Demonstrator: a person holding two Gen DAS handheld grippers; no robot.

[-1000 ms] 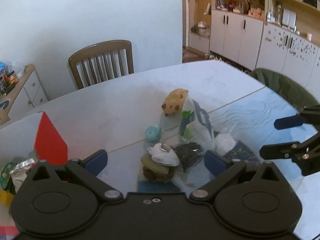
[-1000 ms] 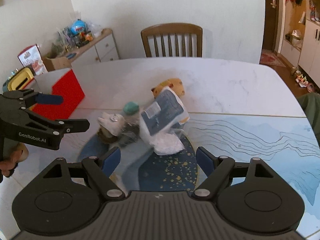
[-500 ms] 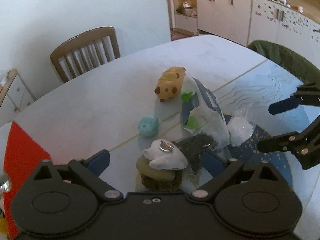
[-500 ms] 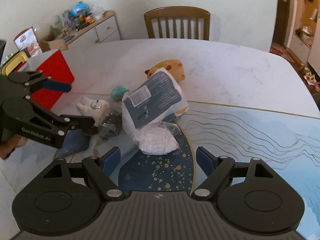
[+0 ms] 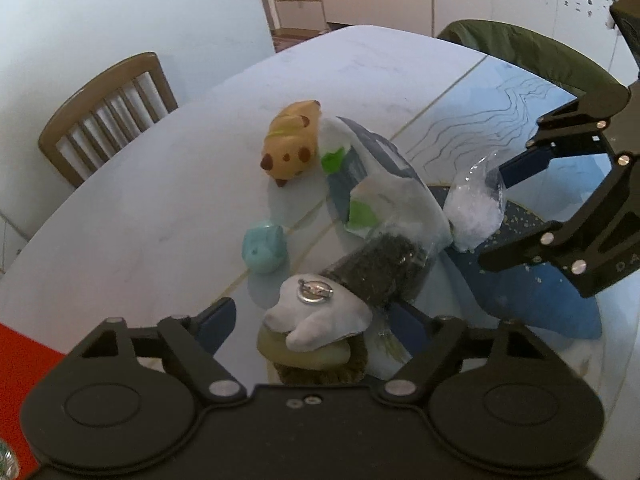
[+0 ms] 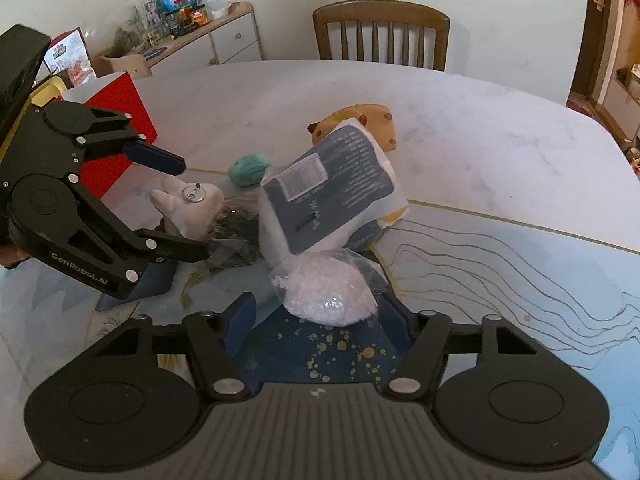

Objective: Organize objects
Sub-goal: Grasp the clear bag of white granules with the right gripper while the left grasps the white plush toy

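Clutter bunched mid-table: white plush toy with a metal pin, stacked on a green-and-brown plush, between the spread fingers of the left gripper, jaws wide and apart from the toy. Clear bag of white granules just ahead of the right gripper, jaws likewise wide, bag between the blue pads without a visible pinch. Blue-and-white packet tilted, leaning against the orange spotted plush behind it. Bag of dark dried bits beside the white toy. Teal plush ball near the packet. Red box at the table's left edge. Wooden chair beyond.
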